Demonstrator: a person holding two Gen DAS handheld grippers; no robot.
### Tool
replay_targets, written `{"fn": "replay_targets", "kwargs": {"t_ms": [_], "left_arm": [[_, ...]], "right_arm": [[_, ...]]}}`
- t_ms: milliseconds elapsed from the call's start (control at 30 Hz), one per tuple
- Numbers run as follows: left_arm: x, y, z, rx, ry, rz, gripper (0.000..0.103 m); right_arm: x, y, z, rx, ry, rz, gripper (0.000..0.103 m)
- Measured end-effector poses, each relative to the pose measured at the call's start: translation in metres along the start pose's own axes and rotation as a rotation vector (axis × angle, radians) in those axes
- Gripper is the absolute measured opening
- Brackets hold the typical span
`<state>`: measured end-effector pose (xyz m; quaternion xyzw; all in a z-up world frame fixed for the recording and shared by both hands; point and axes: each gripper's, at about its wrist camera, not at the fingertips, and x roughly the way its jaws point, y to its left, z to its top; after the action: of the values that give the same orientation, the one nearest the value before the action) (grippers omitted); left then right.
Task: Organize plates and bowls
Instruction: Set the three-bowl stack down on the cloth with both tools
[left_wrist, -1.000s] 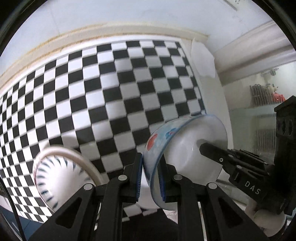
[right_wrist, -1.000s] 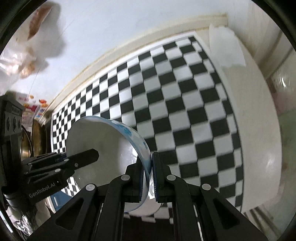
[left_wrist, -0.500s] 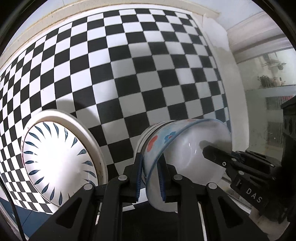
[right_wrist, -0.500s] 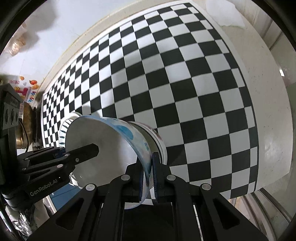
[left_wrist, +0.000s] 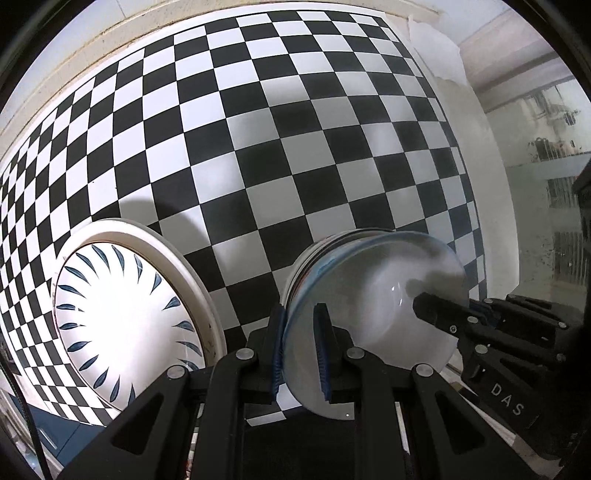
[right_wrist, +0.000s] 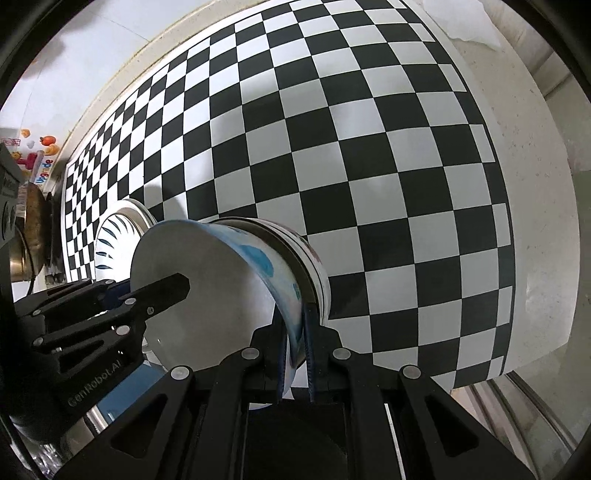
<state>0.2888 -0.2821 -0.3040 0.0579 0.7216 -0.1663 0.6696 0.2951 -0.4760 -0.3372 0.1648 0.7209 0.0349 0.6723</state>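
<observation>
A white bowl (left_wrist: 388, 295) with a blue rim and flower prints on its outside is gripped at two opposite rims. My left gripper (left_wrist: 301, 317) is shut on the near rim in the left wrist view. My right gripper (right_wrist: 295, 314) is shut on the other rim. Each gripper shows in the other's view, the right gripper (left_wrist: 436, 310) and the left gripper (right_wrist: 173, 286). The bowl (right_wrist: 207, 280) sits tilted in the mouth of a second bowl (right_wrist: 306, 251) on the checkered table. A white plate (left_wrist: 122, 317) with blue leaf marks lies to the left.
The table wears a black-and-white checkered cloth (left_wrist: 258, 147) with a bare white edge (right_wrist: 535, 184) on the right. A metal pot (right_wrist: 29, 221) stands past the plate at the left. A piece of white paper (left_wrist: 432, 48) lies at the far right corner.
Both grippers have come down with the bowl, which now rests in the second bowl's mouth. The table looks closer and the plate has come fully into view.
</observation>
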Motion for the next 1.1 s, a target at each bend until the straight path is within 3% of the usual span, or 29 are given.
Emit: {"fn": "replay_targets", "kwargs": {"t_ms": [1100], "left_arm": [[-0.003, 0.001, -0.018, -0.021, -0.017, 0.017, 0.014]], "right_arm": [[-0.008, -0.008, -0.004, 0.052, -0.023, 0.021, 0.014]]}}
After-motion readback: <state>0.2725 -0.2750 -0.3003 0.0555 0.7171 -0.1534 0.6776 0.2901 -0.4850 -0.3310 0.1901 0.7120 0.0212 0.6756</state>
